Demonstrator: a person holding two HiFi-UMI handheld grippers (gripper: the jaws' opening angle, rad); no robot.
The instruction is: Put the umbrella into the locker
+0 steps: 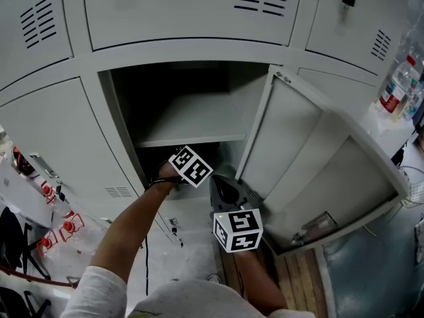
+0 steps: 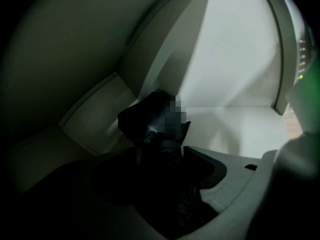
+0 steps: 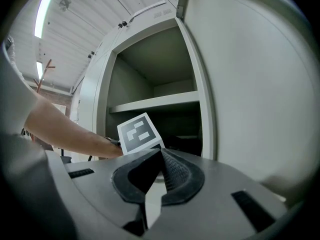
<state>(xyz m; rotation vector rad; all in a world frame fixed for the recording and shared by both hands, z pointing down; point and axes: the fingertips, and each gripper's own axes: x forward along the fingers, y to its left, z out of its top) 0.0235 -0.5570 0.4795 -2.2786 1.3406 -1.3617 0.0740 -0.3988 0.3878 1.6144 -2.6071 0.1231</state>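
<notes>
A folded black umbrella (image 2: 152, 121) lies on the floor of the open locker's (image 1: 119, 111) lower compartment, below its shelf (image 1: 192, 140). My left gripper (image 2: 160, 159) reaches into that dark compartment; in the head view only its marker cube (image 1: 191, 166) and the forearm show. Its jaws stand wide on either side of the umbrella, and I see no pad pressing on it. My right gripper (image 1: 224, 189) hangs just outside the opening near the door's inner side, jaws shut on nothing (image 3: 161, 156).
The locker door (image 1: 311, 158) swings out to the right, close beside my right gripper. Shut lockers surround the open one. Bottles stand on a surface at the far right (image 1: 397, 85) and several more lie at the lower left (image 1: 59, 227). Wooden floor (image 1: 298, 270) lies below.
</notes>
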